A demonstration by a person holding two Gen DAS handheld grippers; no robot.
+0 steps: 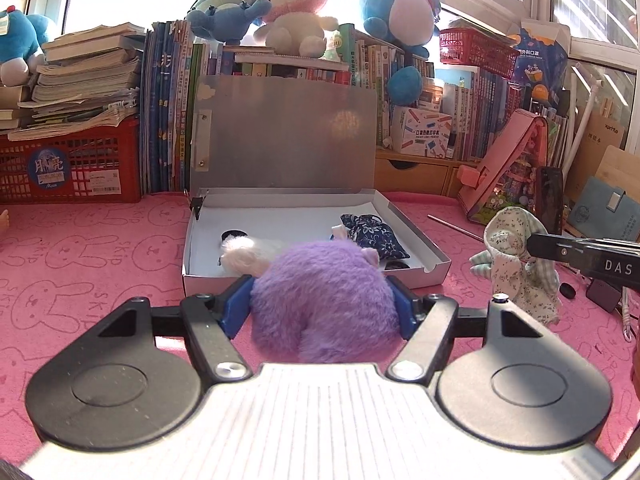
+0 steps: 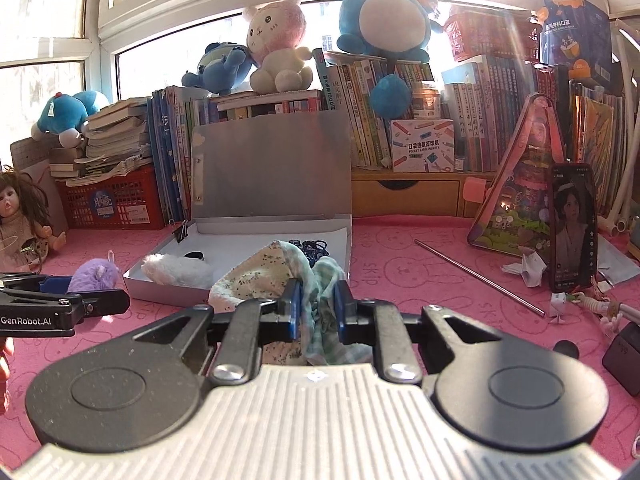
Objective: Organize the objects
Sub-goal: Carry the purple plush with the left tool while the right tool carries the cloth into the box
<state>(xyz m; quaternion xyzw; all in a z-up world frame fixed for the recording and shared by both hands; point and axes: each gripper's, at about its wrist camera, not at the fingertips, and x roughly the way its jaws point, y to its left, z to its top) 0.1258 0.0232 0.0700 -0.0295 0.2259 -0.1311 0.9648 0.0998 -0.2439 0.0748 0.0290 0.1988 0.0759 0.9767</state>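
My left gripper [image 1: 324, 300] is shut on a purple furry plush [image 1: 324, 300] and holds it just before the near edge of an open silver box [image 1: 416, 236]. Inside the box lie a white fluffy toy [image 1: 244, 254] and a dark blue flowered pouch [image 1: 374, 236]. My right gripper [image 2: 316, 304] is shut on a floral cloth doll [image 2: 268, 276], right of the box; the doll also shows in the left wrist view [image 1: 516, 264]. In the right wrist view the purple plush [image 2: 96, 274] and the left gripper [image 2: 60, 304] sit at the left.
A pink rabbit-print mat [image 1: 100, 248] covers the table. Books, red baskets [image 1: 68, 160] and plush toys line the back. A baby doll [image 2: 24, 216] sits at far left. A phone [image 2: 574, 224], a metal rod [image 2: 476, 276], folded papers and a pink triangular case [image 2: 520, 184] are at the right.
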